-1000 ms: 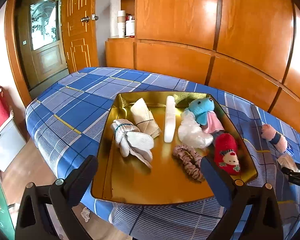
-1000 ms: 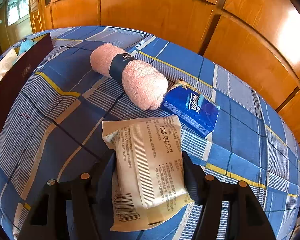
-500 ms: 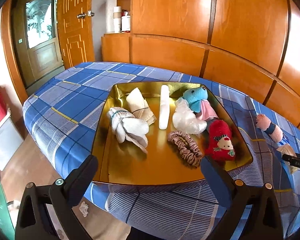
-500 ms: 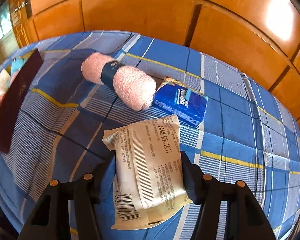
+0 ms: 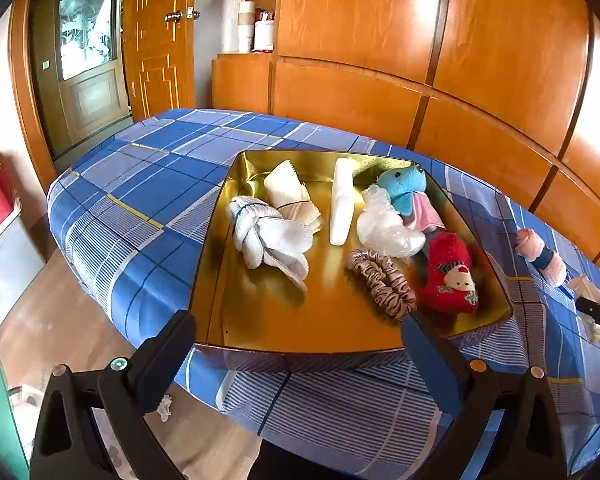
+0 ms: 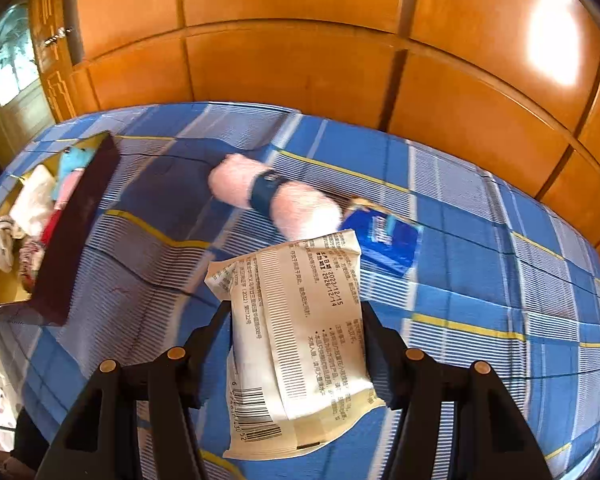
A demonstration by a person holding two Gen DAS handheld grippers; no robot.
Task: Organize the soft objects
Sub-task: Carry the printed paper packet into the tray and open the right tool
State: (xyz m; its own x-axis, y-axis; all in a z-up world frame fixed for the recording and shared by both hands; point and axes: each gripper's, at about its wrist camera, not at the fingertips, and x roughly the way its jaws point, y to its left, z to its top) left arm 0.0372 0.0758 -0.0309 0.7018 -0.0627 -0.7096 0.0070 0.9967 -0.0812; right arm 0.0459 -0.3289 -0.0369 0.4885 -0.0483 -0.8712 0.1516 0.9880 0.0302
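Note:
My right gripper point(image 6: 296, 320) is shut on a cream soft packet point(image 6: 296, 344) with printed text and a barcode, held above the blue plaid cloth. Beyond it lie a pink rolled towel point(image 6: 272, 200) with a dark band and a blue tissue pack point(image 6: 388, 242). The gold tray point(image 5: 260, 320) holds white gloves point(image 5: 268, 236), a cream cloth roll point(image 5: 288, 194), a white stick, a clear bag, a blue plush point(image 5: 404, 188), a red sock toy point(image 5: 452, 276) and a scrunchie point(image 5: 380, 280). My left gripper point(image 5: 300, 340) is open and empty before the tray's near edge.
The tray also shows at the left of the right wrist view point(image 6: 76, 232), its dark outer wall facing me. Wooden wall panels point(image 5: 460, 60) run behind the table. A door point(image 5: 88, 76) and floor lie to the left, beyond the table edge.
My right gripper has lifted the cream packet off the cloth and swung, bringing the tray into its view. My left gripper has drawn back and risen a little from the tray.

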